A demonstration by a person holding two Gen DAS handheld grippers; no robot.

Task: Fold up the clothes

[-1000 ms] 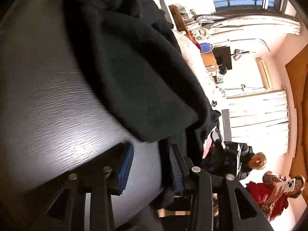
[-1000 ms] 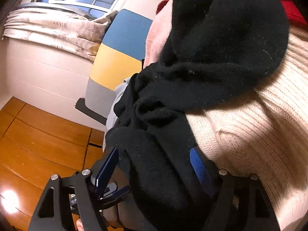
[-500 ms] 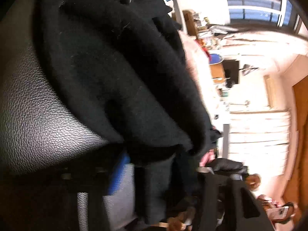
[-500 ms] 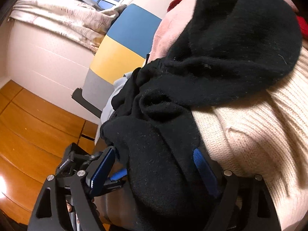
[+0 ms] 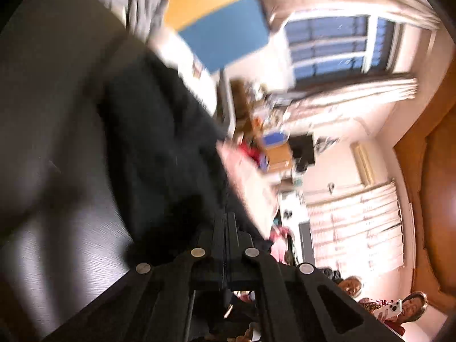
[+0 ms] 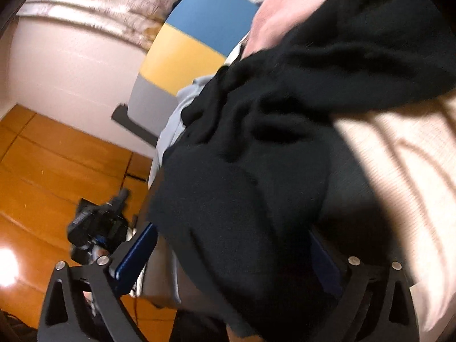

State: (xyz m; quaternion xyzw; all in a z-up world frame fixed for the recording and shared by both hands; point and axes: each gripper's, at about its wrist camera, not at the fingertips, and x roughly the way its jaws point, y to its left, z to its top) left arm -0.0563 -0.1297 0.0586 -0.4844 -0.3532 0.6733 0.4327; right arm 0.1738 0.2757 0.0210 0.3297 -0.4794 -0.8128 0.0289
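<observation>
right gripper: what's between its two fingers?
Right wrist view: the black garment fills the gap between the open right gripper fingers, bulging over the right one. A bit of grey cloth shows by the left finger.

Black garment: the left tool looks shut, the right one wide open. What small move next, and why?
Probably close the right tool on the black garment. Its fingers stand wide apart with the cloth bunched between them, ungripped, draped over a cream sweater. The left tool is shut at the garment's edge, though blur hides whether it holds cloth. Two grips would let the garment be lifted and spread.
</observation>
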